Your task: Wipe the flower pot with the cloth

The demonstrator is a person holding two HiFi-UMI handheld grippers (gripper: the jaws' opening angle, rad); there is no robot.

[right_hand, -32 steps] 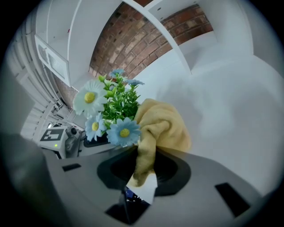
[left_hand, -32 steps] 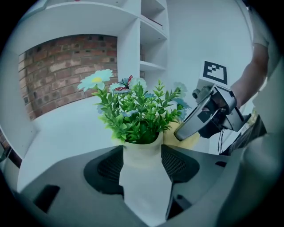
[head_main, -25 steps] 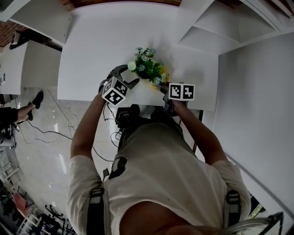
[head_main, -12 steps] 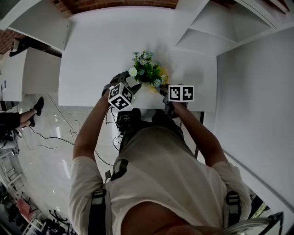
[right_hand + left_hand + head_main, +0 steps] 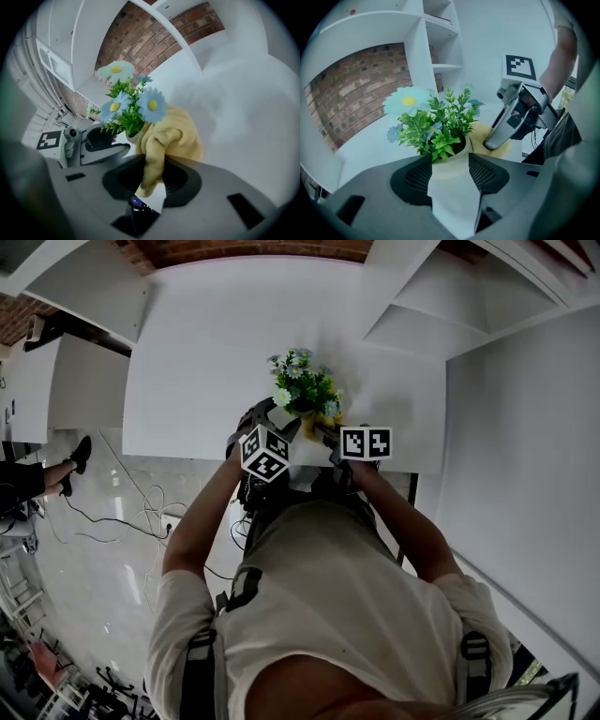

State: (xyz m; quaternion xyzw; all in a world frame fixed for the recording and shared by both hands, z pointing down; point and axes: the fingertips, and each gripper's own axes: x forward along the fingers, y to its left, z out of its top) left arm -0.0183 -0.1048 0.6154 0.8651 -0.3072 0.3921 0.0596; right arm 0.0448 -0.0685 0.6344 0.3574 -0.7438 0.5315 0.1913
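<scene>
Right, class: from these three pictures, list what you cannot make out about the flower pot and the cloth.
- Left gripper view: the flower pot's base, covered by the left gripper's jaws, which have just been closing onto it.
- Right gripper view: the pot's wall, wrapped by the yellow cloth pinched in the right gripper.
- Head view: the pot itself, too small, under its flowers.

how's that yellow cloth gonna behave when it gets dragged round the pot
Likely floppy: the yellow cloth bunches into soft folds where the right gripper pinches it. It seems to drape against the flower pot, so it should mould to the surface rather than slide stiffly.
</scene>
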